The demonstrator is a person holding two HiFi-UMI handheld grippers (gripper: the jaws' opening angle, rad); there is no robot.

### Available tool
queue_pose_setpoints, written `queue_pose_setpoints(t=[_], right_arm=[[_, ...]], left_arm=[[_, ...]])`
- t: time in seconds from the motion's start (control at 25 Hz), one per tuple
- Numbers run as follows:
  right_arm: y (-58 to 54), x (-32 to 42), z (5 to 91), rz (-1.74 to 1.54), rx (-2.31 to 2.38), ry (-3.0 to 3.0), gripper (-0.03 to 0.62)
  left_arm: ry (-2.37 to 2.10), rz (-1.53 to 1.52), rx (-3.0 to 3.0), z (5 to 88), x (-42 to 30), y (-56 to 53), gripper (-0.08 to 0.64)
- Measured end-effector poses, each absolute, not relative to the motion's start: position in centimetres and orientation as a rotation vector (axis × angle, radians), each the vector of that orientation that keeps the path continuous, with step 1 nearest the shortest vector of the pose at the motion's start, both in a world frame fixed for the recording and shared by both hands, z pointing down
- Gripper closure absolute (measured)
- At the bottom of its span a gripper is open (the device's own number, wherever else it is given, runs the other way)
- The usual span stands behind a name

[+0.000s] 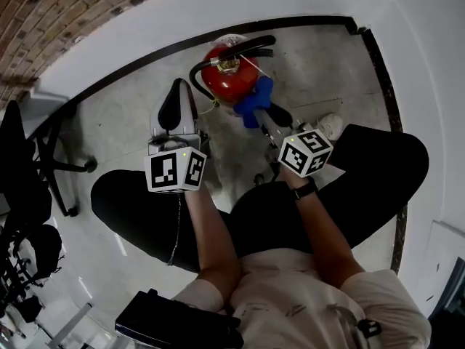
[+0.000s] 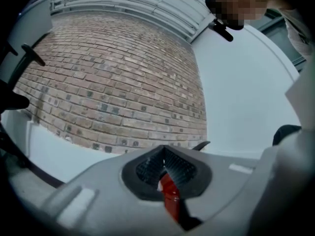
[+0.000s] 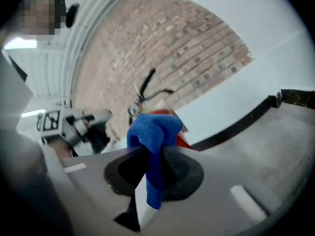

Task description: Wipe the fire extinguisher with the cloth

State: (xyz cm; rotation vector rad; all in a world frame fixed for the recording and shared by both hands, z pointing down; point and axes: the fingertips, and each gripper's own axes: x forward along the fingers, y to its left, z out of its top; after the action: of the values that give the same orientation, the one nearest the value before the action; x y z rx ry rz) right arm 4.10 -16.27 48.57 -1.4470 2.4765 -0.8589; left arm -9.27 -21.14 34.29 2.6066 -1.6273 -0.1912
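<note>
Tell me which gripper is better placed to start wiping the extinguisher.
Right. The right gripper pinches the blue cloth in its fingers, bunched at the red fire extinguisher's side; the left gripper carries no cloth.

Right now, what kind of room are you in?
Probably an office or workshop corner: a brick wall, a bare grey floor with black skirting, and black office chairs at the side.
</note>
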Motion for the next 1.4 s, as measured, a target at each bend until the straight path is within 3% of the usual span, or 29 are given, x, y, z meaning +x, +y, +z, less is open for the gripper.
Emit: queue_pose_setpoints(t=[0.2, 0.56, 1.04, 1.24, 1.4], right_arm=[[-17.6, 3.3, 39.2, -0.769, -1.269, 2.383, 0.526], [-19.1, 5.2, 42.6, -0.906, -1.323, 2.133, 0.529], [-17.8, 5.2, 74.2, -1.706, -1.637, 1.826, 0.529], [-16.3, 5.1, 83.4, -1.958, -1.752, 1.756, 0.528], [-16.6, 5.4, 85.4, -2.023, -1.826, 1.735, 0.531]], left_arm=[[-1.600, -0.221, 2.636, 33.5, -8.2, -21.0, 0.560], [-1.607, -0.201, 2.619, 34.2, -8.6, -21.1, 0.560], [-1.577, -0.092, 2.622, 36.2, -6.5, -21.4, 0.560], [-1.632, 0.010, 2.597, 37.5, -7.6, -21.8, 0.560], [-1.638, 0.025, 2.588, 38.2, -8.2, -22.1, 0.560]])
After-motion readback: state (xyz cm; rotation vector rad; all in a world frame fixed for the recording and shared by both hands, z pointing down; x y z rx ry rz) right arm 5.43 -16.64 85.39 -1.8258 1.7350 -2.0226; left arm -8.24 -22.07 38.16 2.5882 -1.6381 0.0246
